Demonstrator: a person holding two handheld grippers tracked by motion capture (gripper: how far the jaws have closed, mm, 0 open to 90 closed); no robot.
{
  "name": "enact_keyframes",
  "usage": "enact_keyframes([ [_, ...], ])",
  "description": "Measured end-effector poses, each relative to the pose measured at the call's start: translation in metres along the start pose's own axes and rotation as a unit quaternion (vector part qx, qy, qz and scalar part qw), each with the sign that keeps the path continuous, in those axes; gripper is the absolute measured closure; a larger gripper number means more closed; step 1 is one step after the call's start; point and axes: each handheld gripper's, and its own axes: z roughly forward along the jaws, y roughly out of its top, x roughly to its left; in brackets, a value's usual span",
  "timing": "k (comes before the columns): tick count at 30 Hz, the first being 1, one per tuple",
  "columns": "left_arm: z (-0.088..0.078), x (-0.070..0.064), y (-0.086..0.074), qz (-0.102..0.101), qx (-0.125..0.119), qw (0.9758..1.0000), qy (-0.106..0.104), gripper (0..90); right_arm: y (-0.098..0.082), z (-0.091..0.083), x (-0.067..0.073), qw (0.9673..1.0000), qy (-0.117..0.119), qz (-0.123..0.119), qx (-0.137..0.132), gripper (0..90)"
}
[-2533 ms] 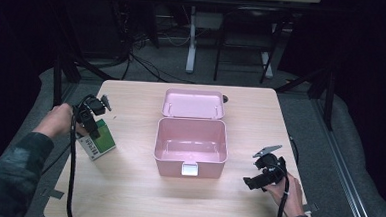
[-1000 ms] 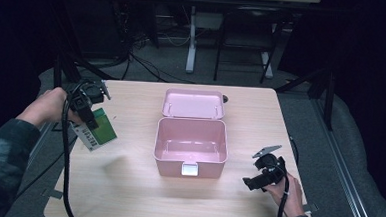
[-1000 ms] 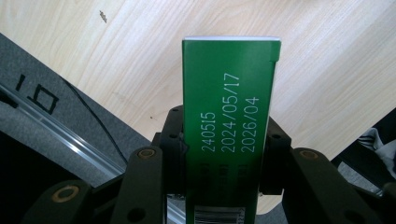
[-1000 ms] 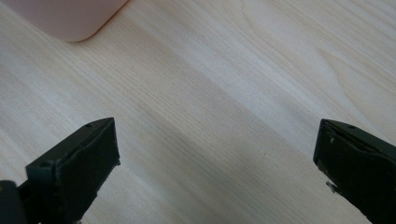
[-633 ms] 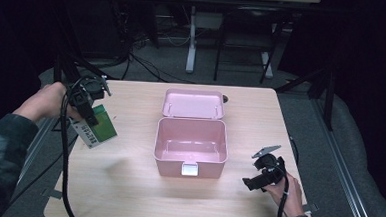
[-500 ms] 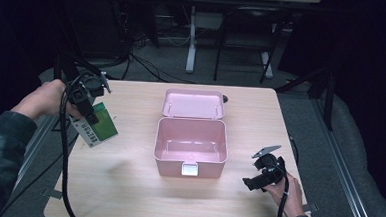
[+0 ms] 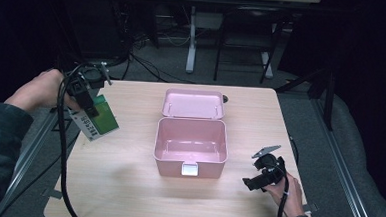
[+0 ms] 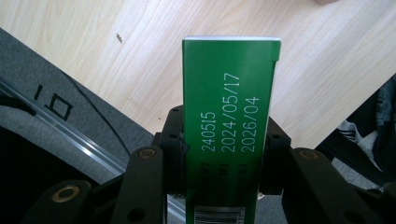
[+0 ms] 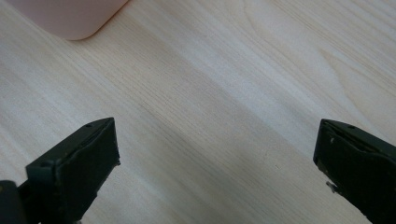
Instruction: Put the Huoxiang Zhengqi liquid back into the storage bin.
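**Green carton up off the table, pink box waiting open**

The left gripper (image 7: 84,94) has the green carton (image 7: 99,118) pinched across its narrow faces, jaws pressed against both sides near its lower end — the left gripper view shows the printed dates running up the green carton (image 8: 229,135) between the black jaws. It hangs tilted in the air over the far-left part of the table (image 7: 126,195), just inside the left edge, and it casts a shadow on the wood below.

By the look of it this is a light cardboard pack, stiff along its edges but easy to dent on the broad faces, with a glossy skin that could slide if the squeeze slackens. The present hold across the narrow sides seems the sound one; since it sits low on the carton, the long free end may swing when the hand turns.

The pink box (image 7: 191,147) stands mid-table with its lid (image 7: 193,103) thrown back on the far side, cavity bare. Between carton and box lies open wood — a free path rightward, though the near-left rim of the box must be cleared from above. The lid stands up behind, so room at the far side is tight.

The right gripper (image 7: 257,178) rests low near the right front corner, jaws spread wide with nothing between them, well apart from the box
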Motion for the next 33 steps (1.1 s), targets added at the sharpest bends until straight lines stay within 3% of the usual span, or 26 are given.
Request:
enact_keyframes([
  [19,-0.035,-0.011,0.012,0.021,-0.009,0.9997,0.006,63.2,0.000,0.001,0.000,1.0000,0.000,-0.003,0.002,0.0],
  [33,-0.046,-0.021,0.028,0.044,-0.009,0.9989,0.010,63.1,0.000,0.000,0.001,1.0000,0.002,-0.003,0.005,0.0],
])
